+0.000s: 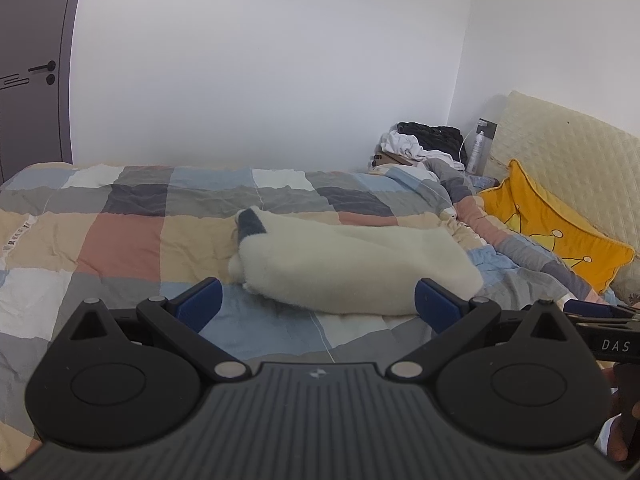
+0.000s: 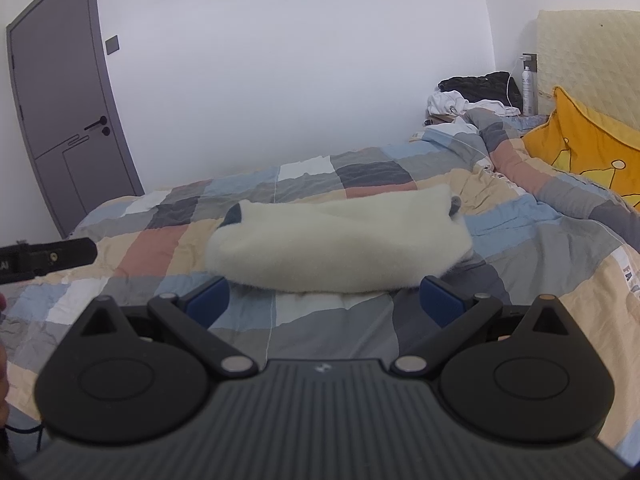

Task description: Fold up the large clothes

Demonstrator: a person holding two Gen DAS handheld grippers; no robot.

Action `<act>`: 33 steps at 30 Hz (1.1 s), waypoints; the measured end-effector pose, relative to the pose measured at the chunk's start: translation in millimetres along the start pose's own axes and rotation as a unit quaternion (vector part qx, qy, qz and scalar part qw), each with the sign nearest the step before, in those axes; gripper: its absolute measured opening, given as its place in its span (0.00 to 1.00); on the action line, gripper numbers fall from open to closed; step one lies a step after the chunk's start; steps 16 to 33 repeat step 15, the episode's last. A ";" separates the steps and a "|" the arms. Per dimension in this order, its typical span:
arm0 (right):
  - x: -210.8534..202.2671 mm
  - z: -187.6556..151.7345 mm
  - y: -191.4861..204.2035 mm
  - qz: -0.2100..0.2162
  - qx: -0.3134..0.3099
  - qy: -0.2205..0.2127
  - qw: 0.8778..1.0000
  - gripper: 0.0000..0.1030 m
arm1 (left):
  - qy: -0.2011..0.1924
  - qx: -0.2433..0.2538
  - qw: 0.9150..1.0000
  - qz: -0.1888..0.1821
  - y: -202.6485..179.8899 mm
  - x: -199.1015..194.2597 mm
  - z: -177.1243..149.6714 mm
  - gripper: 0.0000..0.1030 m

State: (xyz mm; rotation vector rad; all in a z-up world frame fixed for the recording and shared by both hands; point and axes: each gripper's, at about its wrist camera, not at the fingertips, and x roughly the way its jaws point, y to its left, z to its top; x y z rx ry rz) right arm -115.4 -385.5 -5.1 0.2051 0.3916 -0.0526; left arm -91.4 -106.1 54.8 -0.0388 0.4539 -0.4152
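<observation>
A cream fleece garment (image 1: 352, 264) with a dark grey cuff lies folded into a compact bundle on the checked quilt (image 1: 120, 240). It also shows in the right wrist view (image 2: 336, 248). My left gripper (image 1: 318, 306) is open and empty, just short of the bundle's near edge. My right gripper (image 2: 326, 300) is open and empty, also just short of the near edge. Part of the right gripper shows at the right edge of the left wrist view (image 1: 600, 332). Part of the left gripper shows at the left edge of the right wrist view (image 2: 48, 258).
A yellow cushion (image 1: 556, 224) leans on a cream headboard (image 1: 560, 148) at the right. A pile of white and black clothes (image 1: 424, 142) and a spray bottle (image 1: 478, 152) sit in the far corner. A grey door (image 2: 64, 120) stands at left.
</observation>
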 end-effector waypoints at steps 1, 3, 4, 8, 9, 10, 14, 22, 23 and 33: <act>0.0 -0.1 0.3 0.000 0.000 0.000 1.000 1.00 | 0.000 0.000 1.000 0.000 -0.1 0.1 -0.5 1.00; 0.0 -0.1 0.2 -0.001 0.000 0.000 1.000 1.00 | 0.001 0.001 1.000 -0.002 -0.5 0.2 -0.6 1.00; -0.1 -0.2 0.3 -0.001 0.001 0.000 1.000 1.00 | 0.002 0.000 1.000 -0.003 -0.9 0.3 -0.5 1.00; 0.7 0.1 0.3 0.001 0.001 0.001 1.000 1.00 | 0.001 -0.001 1.000 -0.004 0.1 -0.2 0.3 1.00; 1.0 0.3 0.3 0.002 -0.002 0.002 1.000 1.00 | 0.001 -0.001 1.000 -0.005 0.6 -0.5 0.5 1.00; 1.9 0.9 -1.0 0.002 -0.003 0.002 1.000 1.00 | 0.001 -0.001 1.000 -0.004 0.6 -0.2 1.0 1.00; 1.9 0.7 -1.8 0.003 -0.002 0.002 1.000 1.00 | -0.004 0.006 1.000 0.003 -1.8 -2.0 2.3 1.00; 1.7 0.5 -1.9 0.004 -0.002 0.002 1.000 1.00 | -0.004 0.006 1.000 0.002 -1.7 -2.1 2.6 1.00; 1.7 0.5 -1.9 0.004 -0.002 0.002 1.000 1.00 | -0.004 0.006 1.000 0.002 -1.7 -2.1 2.6 1.00; 1.7 0.5 -1.9 0.004 -0.002 0.002 1.000 1.00 | -0.004 0.006 1.000 0.002 -1.7 -2.1 2.6 1.00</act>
